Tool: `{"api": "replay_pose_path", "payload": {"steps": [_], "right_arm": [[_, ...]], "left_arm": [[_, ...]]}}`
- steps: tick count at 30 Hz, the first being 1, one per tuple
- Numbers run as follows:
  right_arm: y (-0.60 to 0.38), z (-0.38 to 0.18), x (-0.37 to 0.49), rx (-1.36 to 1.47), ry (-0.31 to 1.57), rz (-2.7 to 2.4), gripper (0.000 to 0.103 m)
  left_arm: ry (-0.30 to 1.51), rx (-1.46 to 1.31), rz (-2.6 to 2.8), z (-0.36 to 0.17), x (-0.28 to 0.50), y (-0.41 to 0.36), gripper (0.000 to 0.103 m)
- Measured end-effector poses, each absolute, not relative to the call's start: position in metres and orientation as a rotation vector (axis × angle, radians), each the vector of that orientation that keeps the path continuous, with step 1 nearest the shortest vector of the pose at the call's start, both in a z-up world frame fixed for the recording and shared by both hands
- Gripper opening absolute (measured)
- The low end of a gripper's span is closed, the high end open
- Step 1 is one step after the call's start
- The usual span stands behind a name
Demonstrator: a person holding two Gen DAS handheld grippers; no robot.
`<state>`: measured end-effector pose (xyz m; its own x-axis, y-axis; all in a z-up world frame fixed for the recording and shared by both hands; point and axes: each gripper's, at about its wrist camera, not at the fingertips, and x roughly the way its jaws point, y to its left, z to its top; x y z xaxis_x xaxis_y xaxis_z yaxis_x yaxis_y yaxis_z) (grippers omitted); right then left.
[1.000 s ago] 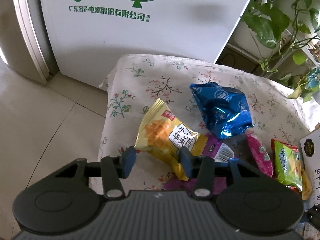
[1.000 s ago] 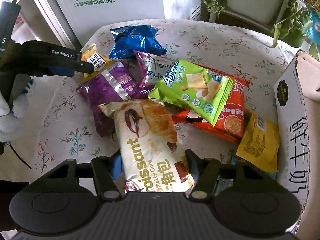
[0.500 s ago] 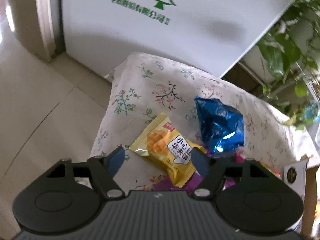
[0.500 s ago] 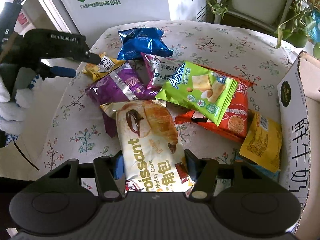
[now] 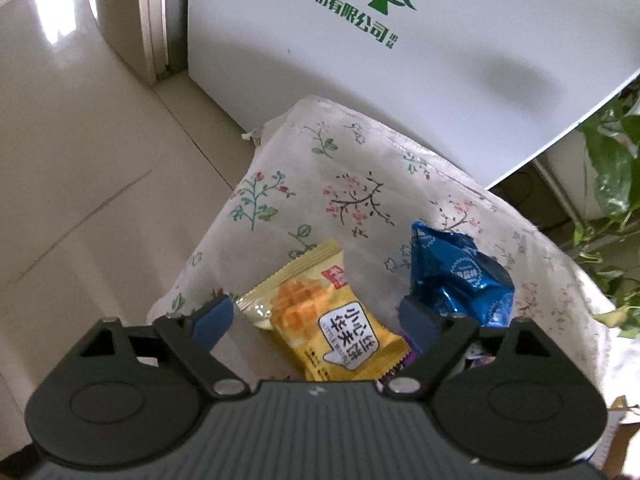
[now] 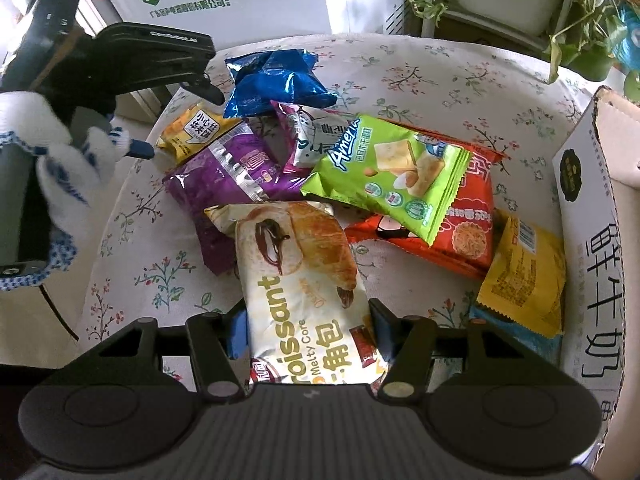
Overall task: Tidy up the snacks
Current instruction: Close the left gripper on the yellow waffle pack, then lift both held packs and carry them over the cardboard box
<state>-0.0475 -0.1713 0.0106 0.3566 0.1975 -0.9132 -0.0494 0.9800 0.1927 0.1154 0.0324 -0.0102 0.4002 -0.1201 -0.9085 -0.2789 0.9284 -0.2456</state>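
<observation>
My left gripper (image 5: 316, 320) hangs over the table's left edge, jaws opening wide. A yellow waffle packet (image 5: 332, 328) lies on the flowered cloth (image 5: 320, 184) between the pads, untouched by them. A crumpled blue bag (image 5: 460, 276) sits just right of it. My right gripper (image 6: 308, 330) is shut on the near end of a croissant packet (image 6: 296, 264), which rests on the cloth. In the right wrist view the left gripper (image 6: 183, 124) straddles the yellow waffle packet (image 6: 196, 130) beside the blue bag (image 6: 276, 80).
A purple packet (image 6: 224, 176), a green packet (image 6: 392, 176), a red packet (image 6: 472, 232) and another yellow packet (image 6: 524, 276) lie piled mid-table. An open cardboard box (image 6: 592, 208) stands at the right. A gloved hand (image 6: 60, 160) holds the left gripper. A white printed panel (image 5: 400, 80) and plants stand behind.
The left gripper's jaws have spread from a narrow gap at the yellow packet's edge to wide apart, and the gripper has rolled. The right gripper still grips the croissant packet in place.
</observation>
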Motion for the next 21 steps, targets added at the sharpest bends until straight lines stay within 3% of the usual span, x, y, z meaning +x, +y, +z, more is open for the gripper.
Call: {"api": "replay_pose_path", "payload": {"steps": [4,7,12,21], "right_arm": [[-0.173,0.010,-0.047,0.160,1.198,0.161,0.066],[-0.174,0.011,-0.048,0.169,1.198,0.164,0.066],[-0.179,0.013,-0.049,0.196,1.195,0.156,0.065],[-0.183,0.017,-0.051,0.228,1.179,0.153,0.064]], "left_arm": [[1.148,-0.319,0.121,-0.010,0.116,0.022,0.087],[1.123,-0.239,0.113,-0.009,0.114,0.016,0.070],[1.115,-0.274,0.076,-0.005,0.111,0.030,0.052],[1.095,-0.245,0.008,0.010,0.097,0.037,0.052]]}}
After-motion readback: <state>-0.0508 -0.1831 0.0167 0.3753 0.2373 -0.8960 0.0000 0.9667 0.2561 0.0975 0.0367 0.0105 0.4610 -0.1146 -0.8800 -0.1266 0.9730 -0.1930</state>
